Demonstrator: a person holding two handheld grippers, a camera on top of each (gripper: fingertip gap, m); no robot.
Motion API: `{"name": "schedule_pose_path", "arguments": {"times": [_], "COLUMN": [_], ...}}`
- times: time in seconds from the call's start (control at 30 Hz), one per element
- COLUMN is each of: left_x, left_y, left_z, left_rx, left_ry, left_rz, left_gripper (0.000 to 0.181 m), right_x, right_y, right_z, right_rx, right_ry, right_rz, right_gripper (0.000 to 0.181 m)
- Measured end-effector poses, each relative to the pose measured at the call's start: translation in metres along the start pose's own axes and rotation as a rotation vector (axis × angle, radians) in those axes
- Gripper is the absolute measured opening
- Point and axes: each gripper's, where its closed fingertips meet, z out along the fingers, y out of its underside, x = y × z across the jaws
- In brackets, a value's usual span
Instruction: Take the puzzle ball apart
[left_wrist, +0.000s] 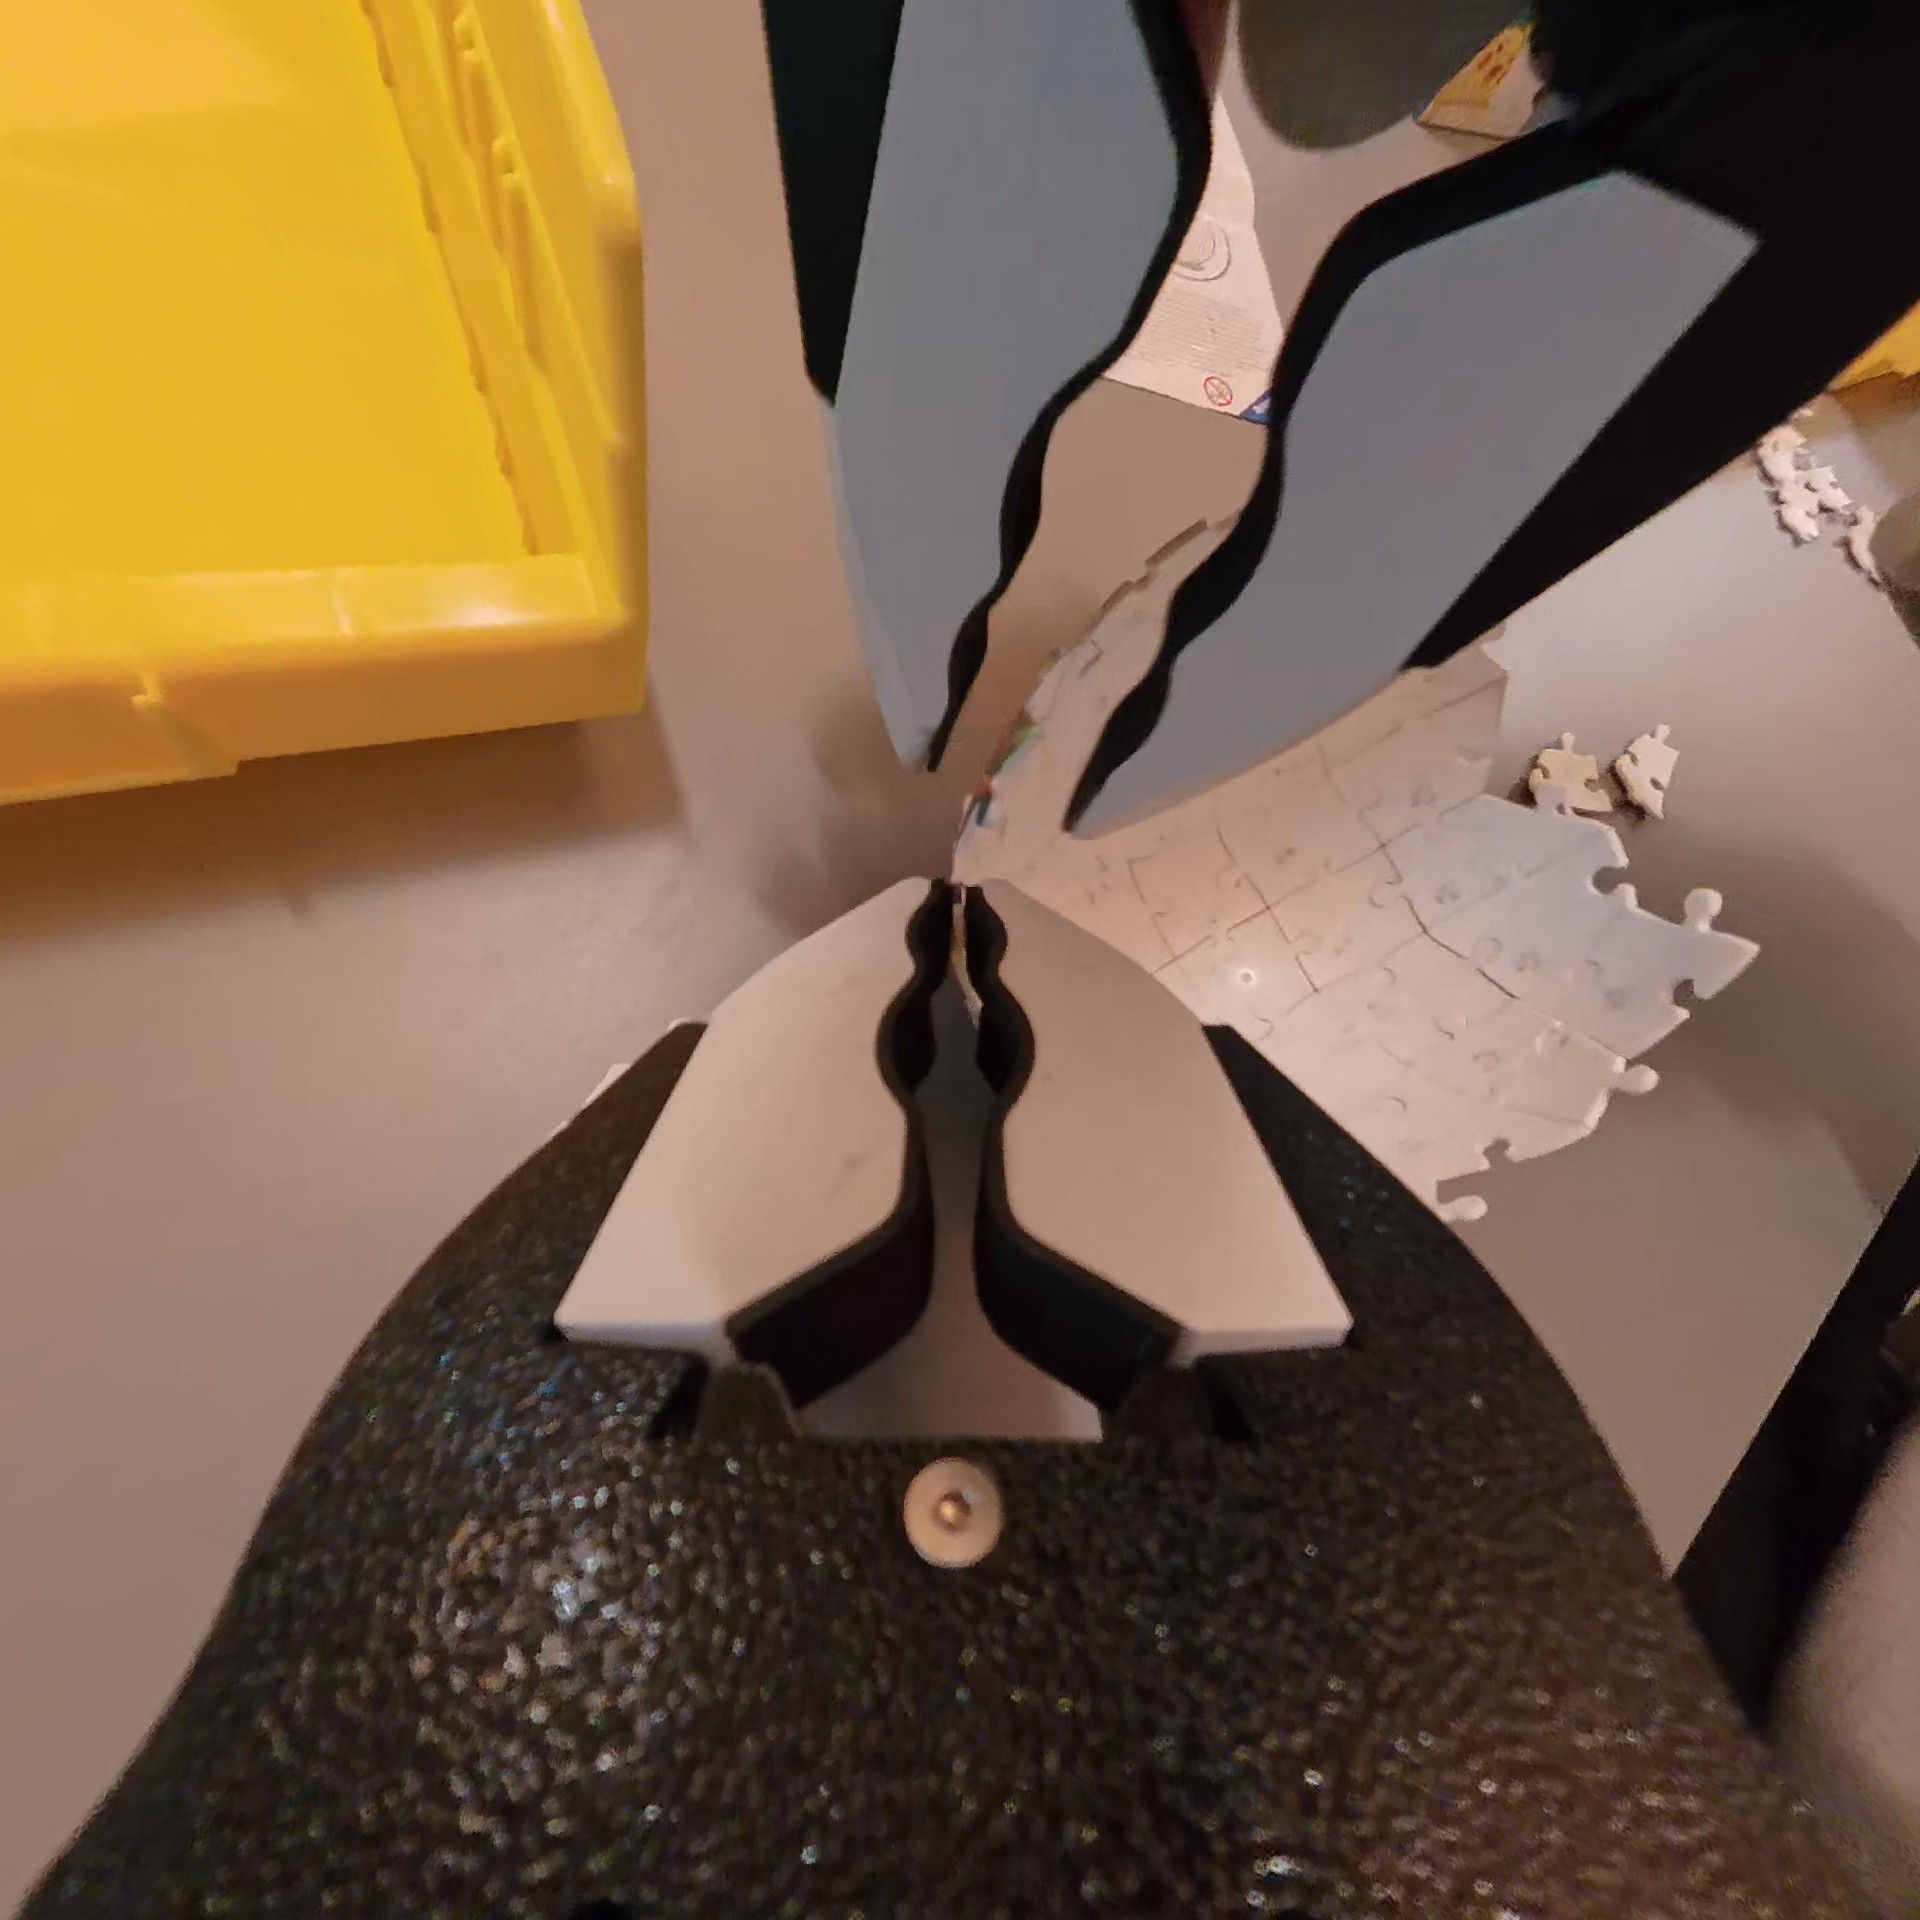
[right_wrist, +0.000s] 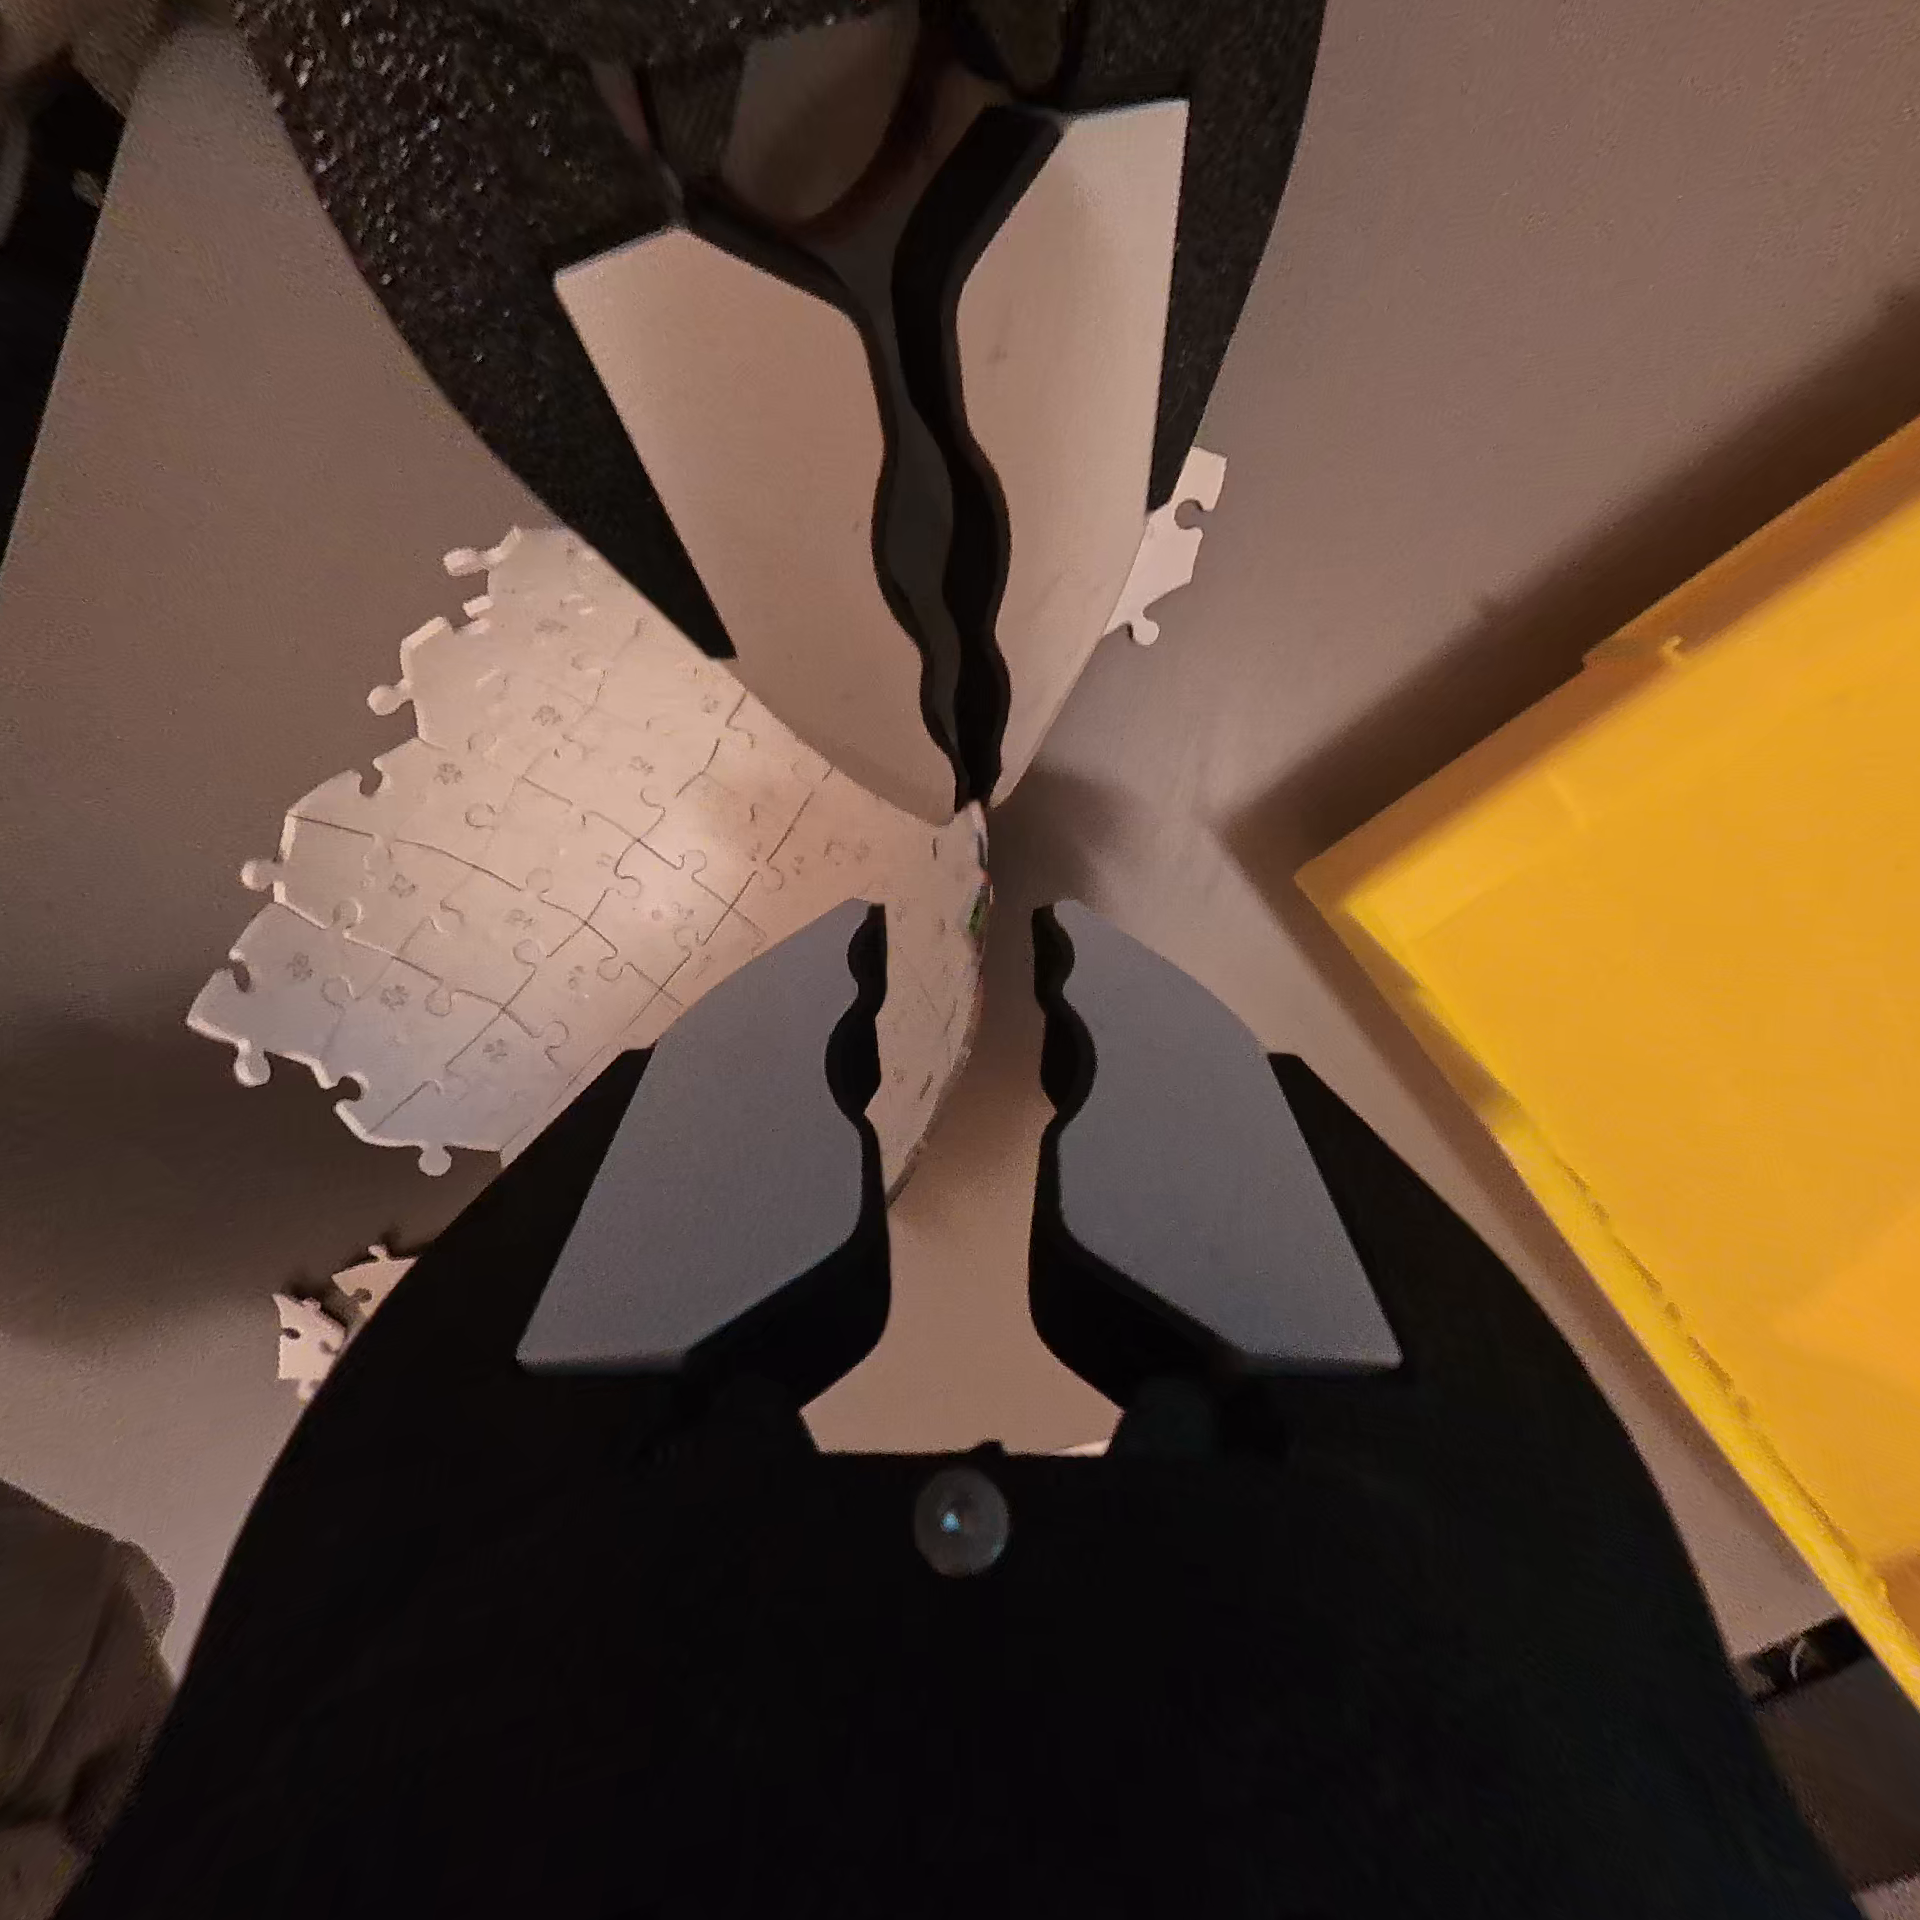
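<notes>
No writing can be read. A white printed sheet (left_wrist: 1210, 312) lies far off between the other gripper's fingers, bearing fine print and small symbols; the puzzle pieces (right_wrist: 540, 862) carry tiny faint marks, illegible.

The left gripper (left_wrist: 954, 891) pinches the rim of a curved white puzzle shell (left_wrist: 1351, 935), apparently fully closed. Facing it, the right gripper (left_wrist: 1003, 784) straddles that rim, jaws apart. Yellow bin (left_wrist: 312, 416) sits far-left.

Wrist views face each other, close; share puzzle shell (left_wrist: 1340, 935), bin (right_wrist: 1662, 935).
</notes>
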Motion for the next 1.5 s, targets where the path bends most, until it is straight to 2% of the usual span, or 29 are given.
{"name": "schedule_pose_path", "arguments": {"times": [0.2,0.3,0.43,0.63,0.83,1.1,1.2,1.33,1.5], "left_x": [0.000,0.001,0.002,0.005,0.004,0.009,0.010,0.012,0.015], "left_y": [0.000,0.000,-0.001,-0.001,-0.001,-0.003,-0.006,-0.011,-0.012], "left_z": [0.000,0.000,-0.001,-0.004,-0.007,-0.006,-0.005,-0.002,0.001], "left_rx": [0.004,0.006,0.010,0.014,-0.006,-0.042,-0.039,-0.023,-0.020], "left_ry": [0.010,0.013,0.030,0.047,0.006,-0.041,-0.062,-0.079,-0.067], "left_rz": [-0.017,-0.018,-0.029,-0.045,-0.014,0.037,0.045,0.086,0.116], "left_gripper": [0.002,0.002,0.002,0.010,0.014,0.015,0.016,0.014,0.005], "right_x": [0.006,0.005,0.015,0.003,-0.019,-0.028,-0.028,-0.025,-0.024], "right_y": [0.007,0.002,0.007,0.029,0.037,0.053,0.060,0.064,0.038], "right_z": [-0.019,-0.040,-0.069,-0.075,-0.070,-0.073,-0.062,-0.052,-0.061], "right_rx": [-0.001,0.120,0.284,0.434,0.566,0.684,0.643,0.529,0.653], "right_ry": [0.104,0.154,0.324,0.458,0.473,0.524,0.539,0.546,0.435], "right_rz": [0.036,0.083,0.203,0.297,0.340,0.437,0.447,0.333,0.253], "right_gripper": [0.039,0.042,0.042,0.042,0.041,0.039,0.041,0.047,0.043]}}
